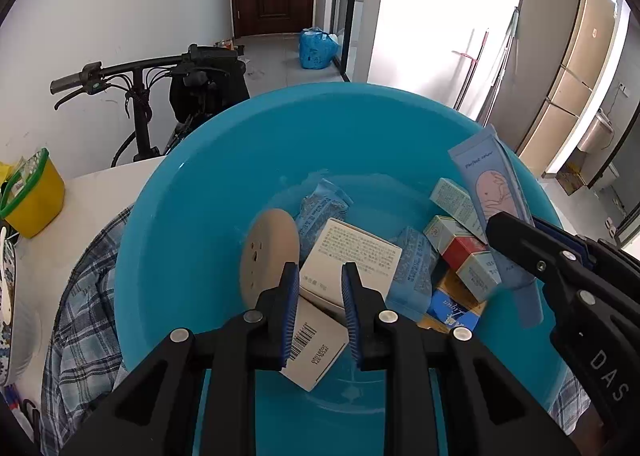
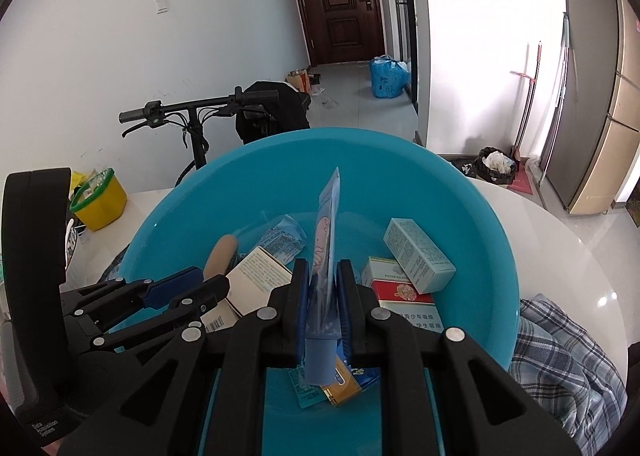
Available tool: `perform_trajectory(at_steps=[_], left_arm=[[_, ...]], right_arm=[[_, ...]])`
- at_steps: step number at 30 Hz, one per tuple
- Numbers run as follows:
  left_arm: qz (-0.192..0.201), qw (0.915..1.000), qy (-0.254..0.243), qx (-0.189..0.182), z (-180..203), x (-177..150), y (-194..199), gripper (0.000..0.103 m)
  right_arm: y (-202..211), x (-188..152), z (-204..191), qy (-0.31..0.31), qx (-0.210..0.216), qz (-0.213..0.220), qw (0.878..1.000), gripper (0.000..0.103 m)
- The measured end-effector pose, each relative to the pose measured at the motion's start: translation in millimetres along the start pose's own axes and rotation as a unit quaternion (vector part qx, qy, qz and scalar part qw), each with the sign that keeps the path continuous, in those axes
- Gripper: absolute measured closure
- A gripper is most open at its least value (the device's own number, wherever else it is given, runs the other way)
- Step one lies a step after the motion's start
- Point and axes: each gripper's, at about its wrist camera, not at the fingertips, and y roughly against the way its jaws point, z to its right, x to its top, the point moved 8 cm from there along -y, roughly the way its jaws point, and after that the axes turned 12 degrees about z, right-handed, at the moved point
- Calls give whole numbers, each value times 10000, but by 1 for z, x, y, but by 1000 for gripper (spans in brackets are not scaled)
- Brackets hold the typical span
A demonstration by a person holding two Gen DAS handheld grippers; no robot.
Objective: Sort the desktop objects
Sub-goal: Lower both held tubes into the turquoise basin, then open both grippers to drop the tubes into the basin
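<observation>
A big blue basin holds several small boxes, blue packets and a tan round disc. My right gripper is shut on a pale blue tube with a pink drawing and holds it upright over the basin; the tube also shows in the left wrist view. My left gripper is open and empty, low over a white box and a barcode box. Small pale green boxes and a red cigarette pack lie at the right.
The basin sits on a plaid cloth on a white table. A yellow basket with a green rim stands at the table's left. A bicycle stands behind the table.
</observation>
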Motion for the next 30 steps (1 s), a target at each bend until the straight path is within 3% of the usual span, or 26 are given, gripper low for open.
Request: perform_trajectory(at_steps=[13, 15, 18, 20, 22, 24, 26, 30], left_arm=[[168, 9998, -98, -4, 5, 6, 12, 79], [213, 9997, -100, -32, 6, 8, 15, 79], [243, 9996, -85, -102, 6, 10, 17, 79], [234, 9996, -58, -110, 5, 10, 18, 79], [250, 9996, -45, -110, 4, 11, 19, 71], [410, 9991, -25, -78, 3, 15, 24, 32], [737, 9973, -33, 16, 1, 23, 34, 26], [1022, 9946, -135, 130, 1, 31, 51, 26]], right_arm=[[6, 6, 1, -32, 14, 99, 9999, 90], [7, 8, 5, -100, 1, 104, 9999, 86], [7, 9, 11, -190, -10, 95, 9998, 67], [8, 10, 16, -224, -66, 124, 9996, 64], [10, 12, 21, -281, -128, 157, 9994, 55], [16, 16, 28, -382, -138, 244, 9989, 45], [21, 20, 34, -495, -149, 333, 9981, 36], [34, 28, 43, -679, -236, 533, 9960, 21]])
